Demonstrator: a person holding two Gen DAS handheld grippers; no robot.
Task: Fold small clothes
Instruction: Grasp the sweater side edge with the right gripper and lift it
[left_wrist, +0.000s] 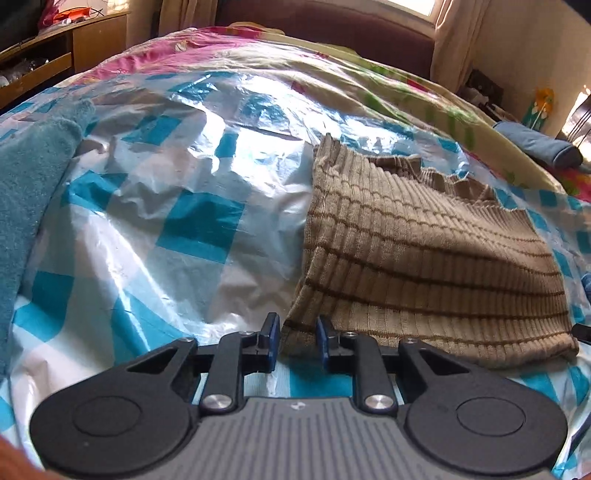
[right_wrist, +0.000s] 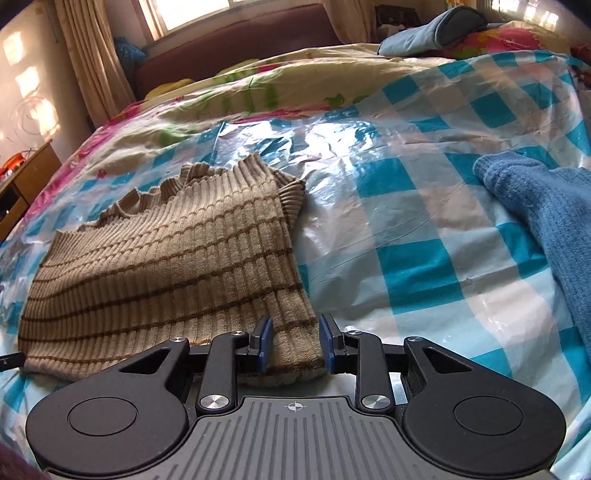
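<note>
A tan ribbed sweater with thin brown stripes (left_wrist: 424, 251) (right_wrist: 166, 258) lies folded on a blue-and-white checked plastic sheet (left_wrist: 177, 206) (right_wrist: 424, 240) spread over a bed. My left gripper (left_wrist: 297, 332) is shut on the sweater's near left corner, with fabric bunched between its blue pads. My right gripper (right_wrist: 295, 332) is shut on the near right corner, and the knit fills the gap between its pads. The sweater's far edge, with its ribbed hem, rests on the sheet.
A blue knitted garment lies at the side of the sheet (left_wrist: 29, 184) (right_wrist: 546, 206). Beyond the sheet is a flowered bedcover (right_wrist: 229, 99), a blue-grey cushion (right_wrist: 436, 33) and a dark red headboard (left_wrist: 332, 22). A wooden cabinet (left_wrist: 55, 48) stands beside the bed.
</note>
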